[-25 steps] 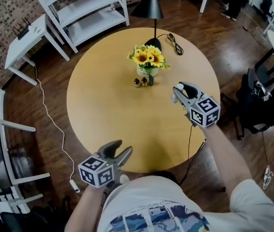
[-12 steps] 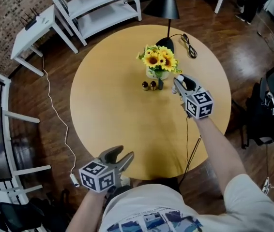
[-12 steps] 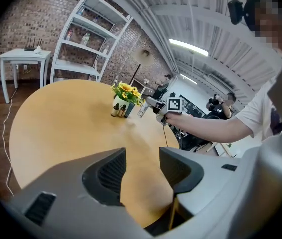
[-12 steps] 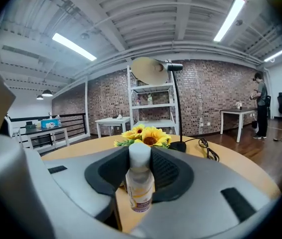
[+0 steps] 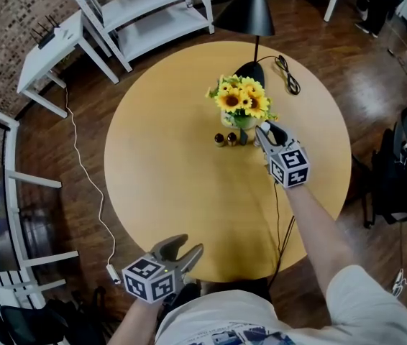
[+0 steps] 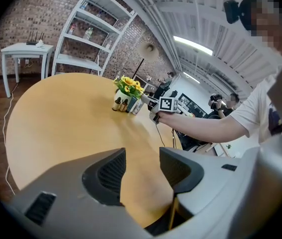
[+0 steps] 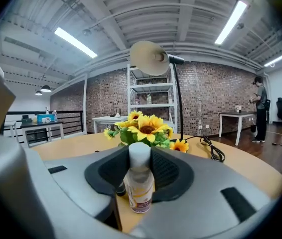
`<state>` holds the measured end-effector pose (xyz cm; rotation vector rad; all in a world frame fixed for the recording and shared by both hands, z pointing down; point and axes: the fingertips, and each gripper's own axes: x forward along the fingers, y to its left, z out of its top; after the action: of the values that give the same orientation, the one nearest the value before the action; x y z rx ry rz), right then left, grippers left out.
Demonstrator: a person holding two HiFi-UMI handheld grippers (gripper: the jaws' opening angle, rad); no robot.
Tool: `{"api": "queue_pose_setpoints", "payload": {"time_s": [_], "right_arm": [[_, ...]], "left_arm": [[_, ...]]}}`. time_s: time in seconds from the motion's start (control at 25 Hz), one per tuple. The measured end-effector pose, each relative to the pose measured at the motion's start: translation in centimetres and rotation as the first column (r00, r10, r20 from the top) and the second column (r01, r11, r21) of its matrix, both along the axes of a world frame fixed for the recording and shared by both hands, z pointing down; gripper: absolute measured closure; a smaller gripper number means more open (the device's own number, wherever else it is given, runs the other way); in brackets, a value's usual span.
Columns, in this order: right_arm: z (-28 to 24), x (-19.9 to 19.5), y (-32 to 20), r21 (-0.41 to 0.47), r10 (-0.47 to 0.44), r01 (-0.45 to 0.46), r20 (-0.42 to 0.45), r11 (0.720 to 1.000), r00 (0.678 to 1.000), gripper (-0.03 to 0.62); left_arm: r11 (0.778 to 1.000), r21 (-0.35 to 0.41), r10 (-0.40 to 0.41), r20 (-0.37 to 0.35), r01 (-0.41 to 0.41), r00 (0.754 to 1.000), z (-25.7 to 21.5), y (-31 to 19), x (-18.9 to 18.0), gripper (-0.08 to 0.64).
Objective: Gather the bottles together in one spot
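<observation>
My right gripper (image 5: 267, 131) (image 7: 140, 167) is shut on a small clear bottle (image 7: 140, 185) with a white cap, held upright just right of the sunflower vase (image 5: 241, 111). Two small brown bottles (image 5: 220, 139) (image 5: 231, 138) stand side by side on the round wooden table (image 5: 167, 178) in front of the vase, a little left of the held bottle. The left gripper view shows them far off by the flowers (image 6: 117, 103). My left gripper (image 5: 188, 245) (image 6: 142, 168) hangs open over the table's near edge with nothing between its pads.
A black desk lamp (image 5: 249, 16) stands behind the vase, its cable (image 5: 288, 74) coiled on the table's far right. A white shelf unit (image 5: 146, 6) and a small white side table (image 5: 49, 45) stand beyond the table. A dark chair (image 5: 405, 171) is at the right.
My right gripper has carried the white-capped bottle left, closer to the vase and the two brown bottles. The left gripper has stayed at the near edge, still open.
</observation>
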<state>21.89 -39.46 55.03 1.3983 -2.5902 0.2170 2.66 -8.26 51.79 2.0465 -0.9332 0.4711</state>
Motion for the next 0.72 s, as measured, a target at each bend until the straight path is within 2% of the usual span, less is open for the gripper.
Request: {"api": "queue_pose_setpoints", "payload": {"time_s": [0.36,0.56,0.72], "right_arm": [[0.4,-0.3,0.1,0.028,0.006,-0.004,-0.057,1.0,0.998,0.462],[0.0,-0.4,0.2,0.035,0.007,-0.005,-0.065,0.999,0.998,0.363],[-0.9,-0.6,1.0,0.059,0.001,0.004,-0.088,0.998,0.996,0.359]], "left_arm": [[1.0,0.0,0.021,-0.025,-0.021,0.999,0.5,-0.6,0.5,0.367],[1.0,0.004,0.027,-0.027,-0.027,0.999,0.6,-0.3,0.0,0.367],[0.999,0.013,0.03,-0.024,-0.03,0.999,0.8,-0.1,-0.7,0.367]]}}
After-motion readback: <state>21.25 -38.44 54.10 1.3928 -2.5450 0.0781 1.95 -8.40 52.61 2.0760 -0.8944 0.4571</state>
